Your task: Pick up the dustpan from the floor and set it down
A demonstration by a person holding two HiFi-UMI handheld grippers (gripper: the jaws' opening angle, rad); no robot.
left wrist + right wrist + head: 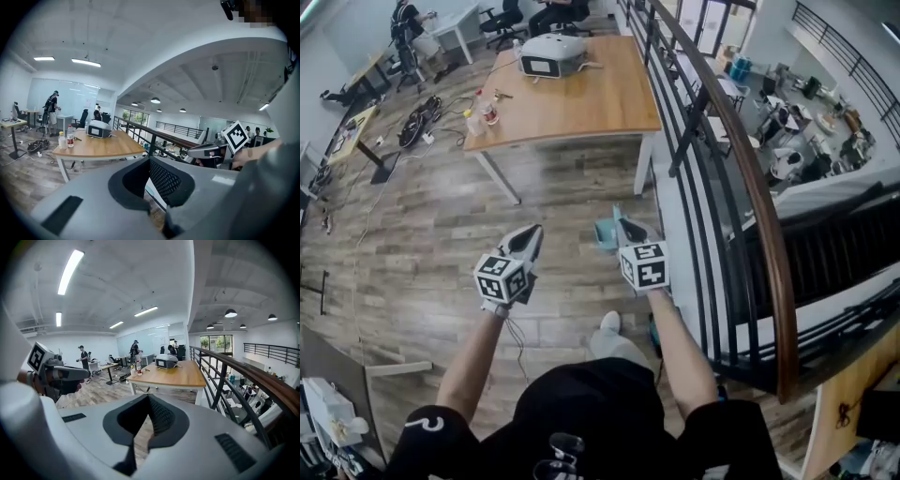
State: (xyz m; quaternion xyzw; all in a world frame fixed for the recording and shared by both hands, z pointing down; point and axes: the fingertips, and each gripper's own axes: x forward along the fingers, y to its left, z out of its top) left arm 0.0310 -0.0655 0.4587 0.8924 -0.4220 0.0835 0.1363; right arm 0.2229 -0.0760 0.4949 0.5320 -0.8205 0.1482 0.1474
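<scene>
Closest to us, our black top [600, 403] fills the bottom of the head view. And the dustpan [603, 235]: teal, down on the wood floor [422, 234], near the foot of the railing [741, 159]. We've got the right gripper [625, 225] held out above it, jaws pressed together with nothing between them. The left gripper [531, 236] is level alongside, well clear of the dustpan, also closed and empty. Our white shoe [608, 322] is planted on the near side of the dustpan. Further out we see a wooden table [600, 94] carrying a white device [551, 54] and bottles [478, 117].
</scene>
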